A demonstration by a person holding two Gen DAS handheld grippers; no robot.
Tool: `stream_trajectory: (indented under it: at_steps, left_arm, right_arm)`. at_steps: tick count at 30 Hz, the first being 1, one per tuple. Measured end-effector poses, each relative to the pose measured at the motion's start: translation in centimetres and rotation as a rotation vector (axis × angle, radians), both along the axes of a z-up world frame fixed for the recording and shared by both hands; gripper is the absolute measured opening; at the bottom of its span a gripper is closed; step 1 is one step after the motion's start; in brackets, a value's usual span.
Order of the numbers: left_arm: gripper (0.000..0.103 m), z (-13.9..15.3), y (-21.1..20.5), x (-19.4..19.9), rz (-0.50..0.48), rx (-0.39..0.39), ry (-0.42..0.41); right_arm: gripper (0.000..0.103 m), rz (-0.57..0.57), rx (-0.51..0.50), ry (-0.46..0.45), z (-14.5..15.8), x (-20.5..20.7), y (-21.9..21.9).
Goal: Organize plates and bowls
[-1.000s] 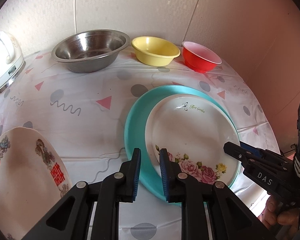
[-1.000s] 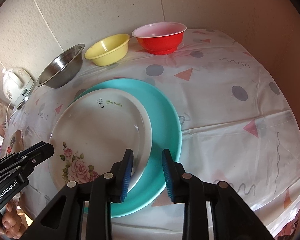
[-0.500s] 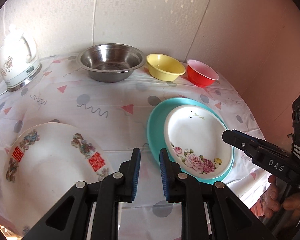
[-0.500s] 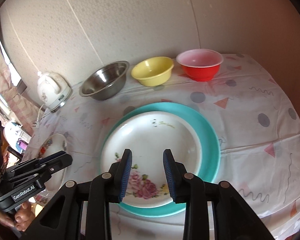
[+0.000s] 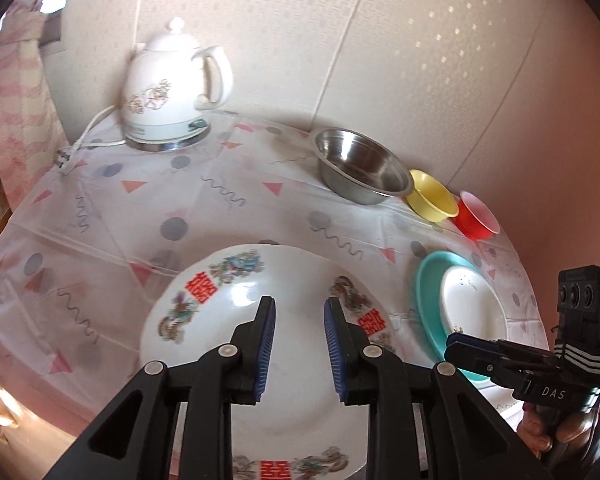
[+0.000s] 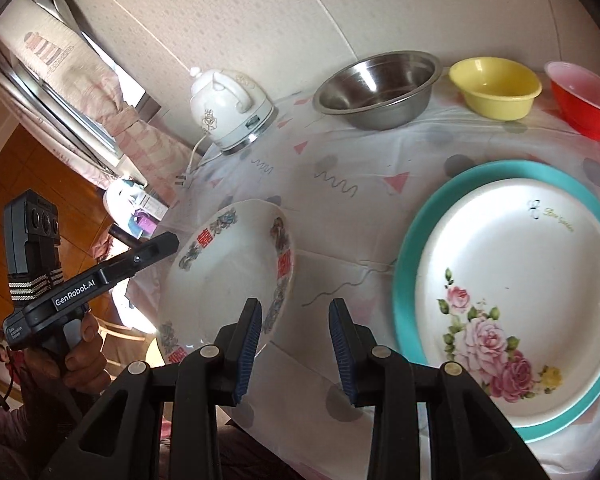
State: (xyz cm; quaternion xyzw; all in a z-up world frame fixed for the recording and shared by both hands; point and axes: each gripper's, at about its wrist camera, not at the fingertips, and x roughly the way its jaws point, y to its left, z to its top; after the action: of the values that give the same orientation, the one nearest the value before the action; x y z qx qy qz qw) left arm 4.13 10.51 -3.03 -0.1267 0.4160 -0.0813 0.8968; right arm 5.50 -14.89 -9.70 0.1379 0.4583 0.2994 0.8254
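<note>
Blue-padded jaws of the left hand-held gripper [image 5: 299, 346] are opening, empty, angled down over the white plate with red characters and dragon motifs [image 5: 236, 312] at the near edge of the surface [image 5: 220, 184]. Just right of it, the right hand-held gripper [image 6: 294, 347] is parted too, nothing between its pads, above bare cloth between that plate and the rose-printed white plate [image 6: 516, 276] stacked on a teal plate [image 6: 406, 240]. Steel bowl [image 6: 380, 88], yellow bowl [image 6: 496, 84] and red bowl [image 6: 584, 100] line the wall beside a white kettle [image 6: 224, 108].
</note>
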Motion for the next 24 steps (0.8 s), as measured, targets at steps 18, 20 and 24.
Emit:
stream_trajectory:
  at_steps: [18,20,24]
  left_arm:
    - [0.031,-3.5,8.9,-2.9,0.127,-0.078,0.051]
    - [0.031,-4.2,8.6,-2.6,0.122,-0.07,0.071]
    - [0.03,-5.7,8.1,-2.1,0.103,-0.07,0.102]
  right_arm:
    - [0.037,0.062,0.048,0.086,-2.6,2.8,3.7]
    - [0.039,0.067,0.046,0.083,-2.6,3.0,4.0]
    - [0.037,0.079,0.053,0.086,-3.0,3.2,4.2]
